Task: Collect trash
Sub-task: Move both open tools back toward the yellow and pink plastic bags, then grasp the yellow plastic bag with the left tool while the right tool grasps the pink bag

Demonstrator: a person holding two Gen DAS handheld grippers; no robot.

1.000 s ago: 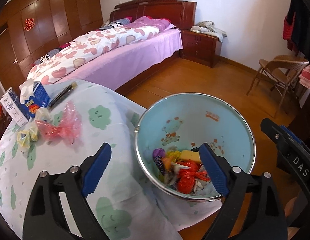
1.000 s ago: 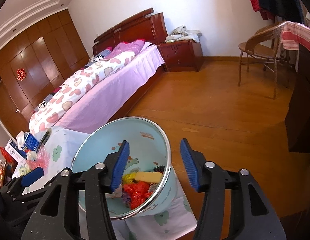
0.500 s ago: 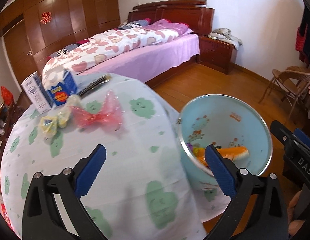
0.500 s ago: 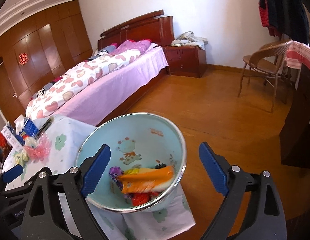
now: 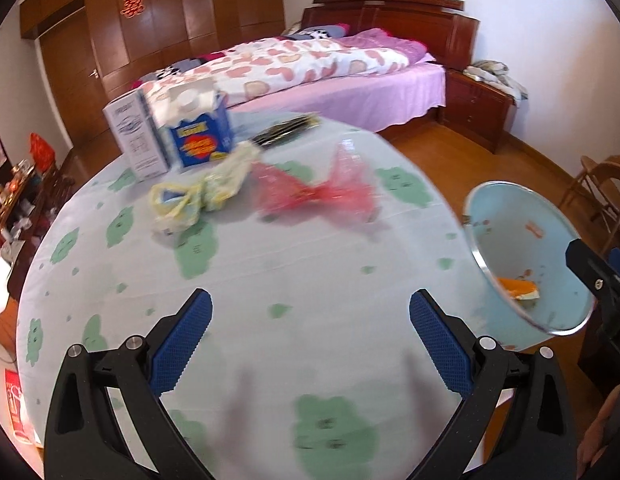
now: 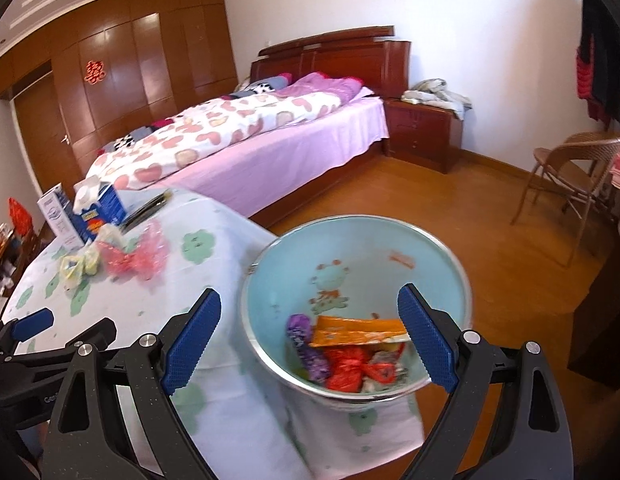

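I am looking over the round table (image 5: 270, 280) with its cloud-pattern cloth; beside its edge the light-blue bin (image 6: 356, 276) is standing, and it is holding an orange wrapper (image 6: 358, 330) and red bag trash (other pieces are too blurred to name); on the cloth a pink plastic bag (image 5: 322, 194) and a yellowish bag (image 5: 202, 196) are lying just beside each other; my left gripper (image 5: 310, 344) and right gripper (image 6: 310, 338) are both hanging released, gripping nothing.

A crumpled red plastic bag (image 5: 322, 196) and a yellowish bag (image 5: 198, 196) lie side by side on the tablecloth.
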